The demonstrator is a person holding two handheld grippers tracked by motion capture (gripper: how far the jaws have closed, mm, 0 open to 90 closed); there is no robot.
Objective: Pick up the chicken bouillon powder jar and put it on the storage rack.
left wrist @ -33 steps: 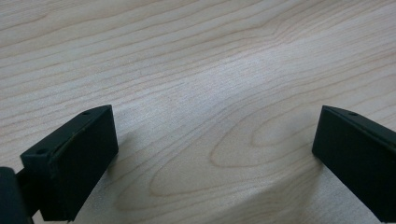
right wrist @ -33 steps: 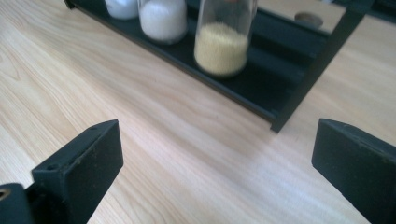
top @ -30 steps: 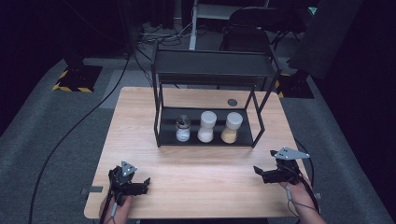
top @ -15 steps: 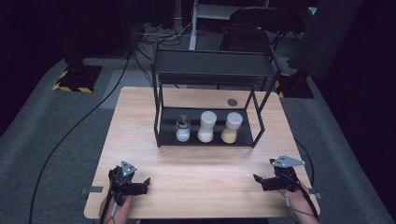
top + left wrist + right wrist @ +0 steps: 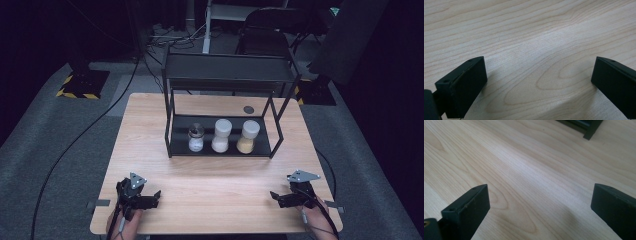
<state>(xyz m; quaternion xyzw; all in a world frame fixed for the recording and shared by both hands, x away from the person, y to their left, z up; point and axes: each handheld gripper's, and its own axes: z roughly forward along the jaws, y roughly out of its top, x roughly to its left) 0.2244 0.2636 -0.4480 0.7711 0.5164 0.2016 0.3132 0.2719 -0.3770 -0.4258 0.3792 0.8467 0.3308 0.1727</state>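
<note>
A black two-tier wire rack (image 5: 227, 80) stands at the middle back of the wooden table (image 5: 215, 180). On its lower shelf stand three jars: a small one with a grey lid (image 5: 196, 138), a white one (image 5: 221, 135) and one with yellow-brown contents (image 5: 247, 136). My left gripper (image 5: 154, 198) rests near the table's front left, open, with bare wood between its jaws (image 5: 539, 82). My right gripper (image 5: 276, 197) lies near the front right, open as well, over bare wood (image 5: 539, 205). A foot of the rack (image 5: 591, 130) appears at the top of the right gripper view.
A small dark round disc (image 5: 248, 109) lies on the table behind the rack. Cables (image 5: 75, 145) trail over the grey floor at the left. A chair (image 5: 270, 30) and stands sit behind the table. Open wood lies between both grippers.
My right gripper has moved down toward the table's front edge and a little left. The left gripper has stayed where it was.
</note>
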